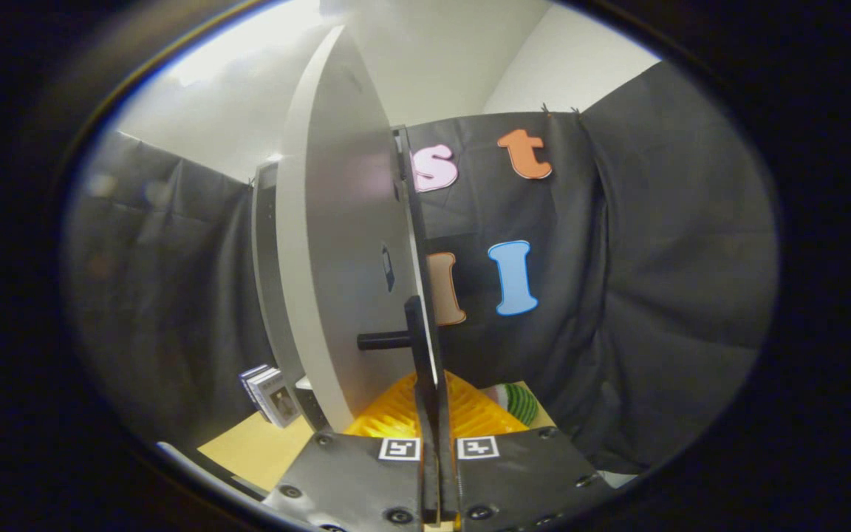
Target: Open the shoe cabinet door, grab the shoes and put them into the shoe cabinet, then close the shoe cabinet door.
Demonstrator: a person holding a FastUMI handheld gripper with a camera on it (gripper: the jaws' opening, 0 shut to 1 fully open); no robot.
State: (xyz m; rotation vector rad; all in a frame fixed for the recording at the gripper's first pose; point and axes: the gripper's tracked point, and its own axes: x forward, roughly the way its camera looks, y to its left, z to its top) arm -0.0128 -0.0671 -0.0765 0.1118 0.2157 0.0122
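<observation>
Jaws: gripper (431, 403) pressed together, pinching thin black handle bar (416, 332).
Door: smooth pale cabinet door (340, 244), ajar, just ahead.
Below: ribbed yellow object (396, 414).

My gripper (436, 414): seen from its own camera, pointing forward and slightly upward | fingers (425, 399): drawn together along the centre line, no visible gap between them, standing upright as one narrow blade | square markers on my two finger carriages sit nearly side by side.

Prob. a test booth: black cloth wall (654, 295), white cabinet door (337, 258), tabletop (263, 447).
</observation>
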